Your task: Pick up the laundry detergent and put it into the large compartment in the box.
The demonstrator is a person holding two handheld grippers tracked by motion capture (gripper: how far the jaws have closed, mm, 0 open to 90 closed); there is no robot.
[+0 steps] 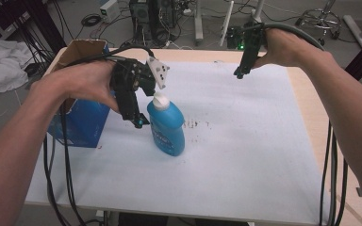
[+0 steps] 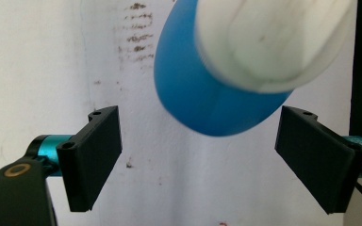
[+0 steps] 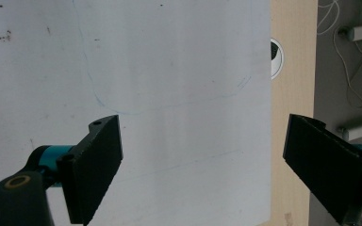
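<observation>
A blue bottle (image 1: 168, 132) with a white cap (image 1: 160, 100) stands upright on the white mat (image 1: 245, 136). My left gripper (image 1: 140, 121) hangs just left of the bottle's shoulder, pointing down. In the left gripper view the bottle (image 2: 202, 94) and its cap (image 2: 268, 37) loom from above, beyond the open jaws of the left gripper (image 2: 200, 160), which hold nothing. My right gripper (image 1: 239, 73) is raised over the far right of the mat, well away from the bottle. The right gripper (image 3: 202, 165) is open over bare mat (image 3: 169, 70).
A blue cardboard box (image 1: 80, 122) with open flaps stands at the table's left edge, right behind my left hand. The wooden table rim (image 3: 292, 117) has a cable hole (image 3: 275, 56). Cables trail from both grippers. Dark stains (image 1: 195, 125) mark the mat beside the bottle.
</observation>
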